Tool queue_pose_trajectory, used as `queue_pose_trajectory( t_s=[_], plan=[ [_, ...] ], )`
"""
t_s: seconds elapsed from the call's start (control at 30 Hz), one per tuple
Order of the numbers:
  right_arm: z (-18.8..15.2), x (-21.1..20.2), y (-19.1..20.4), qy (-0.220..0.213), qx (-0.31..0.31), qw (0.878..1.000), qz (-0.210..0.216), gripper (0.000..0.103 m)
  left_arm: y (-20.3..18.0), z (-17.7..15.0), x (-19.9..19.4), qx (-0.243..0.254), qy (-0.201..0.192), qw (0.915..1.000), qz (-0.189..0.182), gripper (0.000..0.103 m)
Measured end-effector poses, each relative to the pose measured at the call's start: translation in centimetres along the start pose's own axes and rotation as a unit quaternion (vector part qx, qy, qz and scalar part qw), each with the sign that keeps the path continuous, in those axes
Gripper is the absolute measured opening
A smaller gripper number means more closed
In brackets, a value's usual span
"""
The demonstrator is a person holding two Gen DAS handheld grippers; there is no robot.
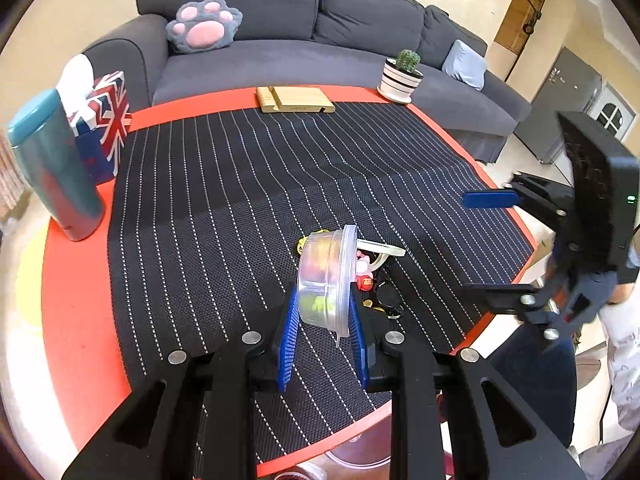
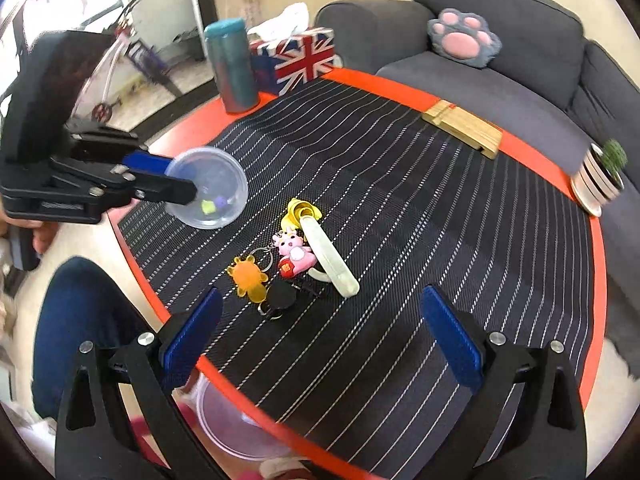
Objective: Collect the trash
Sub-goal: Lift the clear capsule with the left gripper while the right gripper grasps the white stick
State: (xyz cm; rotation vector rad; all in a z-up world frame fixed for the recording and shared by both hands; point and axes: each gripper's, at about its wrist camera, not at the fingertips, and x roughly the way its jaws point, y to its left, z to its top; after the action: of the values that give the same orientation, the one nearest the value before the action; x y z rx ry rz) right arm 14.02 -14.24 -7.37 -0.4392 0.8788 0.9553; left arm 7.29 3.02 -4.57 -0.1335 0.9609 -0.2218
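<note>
The table (image 2: 400,92) carries a striped mat (image 2: 400,200), likely there to stop small things sliding. The left gripper (image 1: 324,332) is clamped on a clear tub (image 1: 326,276), tipped on its side above the mat's near edge, seemingly to carry or tip out the scraps inside; what they are is hard to tell. The right gripper (image 2: 320,320) hangs wide open and empty, lined up on the keychains (image 2: 280,264) mid-mat.

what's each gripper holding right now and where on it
The left gripper clamps a clear plastic container tipped on its side, fingers across its base and lidded rim. The right gripper is open and holds nothing.
</note>
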Motion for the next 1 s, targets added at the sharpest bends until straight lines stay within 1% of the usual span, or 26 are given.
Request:
queue_pose_trajectory(
  t_s=[0.07,0.13,0.2,0.33,0.4,0.43,0.5,0.6,0.63,0.7,0.73,0.8,0.87,1.0],
  plan=[
    [0.3,0.7,0.1,0.007,-0.021,1.000,-0.002,0.097,0.0,0.0,-0.1,-0.001,-0.001,1.0000,0.000,0.023],
    [0.8,1.6,0.1,0.017,-0.043,0.999,-0.003,0.092,0.0,-0.1,-0.2,-0.001,-0.002,1.0000,0.001,0.023],
    [1.1,2.5,0.1,0.031,-0.060,0.998,-0.004,0.081,0.1,-0.2,-0.3,-0.003,-0.002,1.0000,0.002,0.023],
    [1.7,4.2,0.2,0.056,-0.086,0.995,-0.004,0.069,0.3,-0.4,-0.3,-0.006,-0.002,1.0000,0.002,0.023],
    [1.9,5.1,0.2,0.069,-0.094,0.993,0.000,0.059,0.4,-0.6,-0.4,-0.008,-0.002,1.0000,0.002,0.023],
    [1.9,5.5,0.3,0.075,-0.096,0.993,0.001,0.058,0.4,-0.6,-0.3,-0.008,-0.002,1.0000,0.002,0.023],
    [2.0,6.2,0.3,0.083,-0.100,0.992,0.003,0.048,0.5,-0.7,-0.4,-0.009,-0.002,1.0000,0.002,0.023],
    [2.0,6.8,0.2,0.089,-0.098,0.991,0.003,0.037,0.7,-0.9,-0.4,-0.012,-0.003,0.9999,0.001,0.023],
    [2.0,7.1,0.2,0.090,-0.099,0.991,0.001,0.034,0.6,-1.0,-0.5,-0.012,-0.003,0.9999,0.001,0.023],
    [2.0,7.4,0.2,0.093,-0.099,0.991,-0.001,0.021,0.7,-1.1,-0.5,-0.013,-0.003,0.9999,0.000,0.023],
    [2.1,7.5,0.1,0.095,-0.099,0.991,-0.002,0.019,0.7,-1.2,-0.4,-0.014,-0.002,0.9999,0.000,0.023],
    [2.1,7.7,0.2,0.097,-0.097,0.991,-0.005,0.009,0.7,-1.3,-0.4,-0.014,-0.002,0.9999,-0.002,0.023],
    [2.1,7.6,0.1,0.094,-0.093,0.991,-0.007,0.007,0.7,-1.4,-0.3,-0.014,-0.002,0.9999,-0.003,0.023],
    [1.9,6.9,0.0,0.083,-0.078,0.993,-0.010,0.007,0.6,-1.3,-0.2,-0.012,-0.004,0.9999,-0.003,0.023]
  ],
)
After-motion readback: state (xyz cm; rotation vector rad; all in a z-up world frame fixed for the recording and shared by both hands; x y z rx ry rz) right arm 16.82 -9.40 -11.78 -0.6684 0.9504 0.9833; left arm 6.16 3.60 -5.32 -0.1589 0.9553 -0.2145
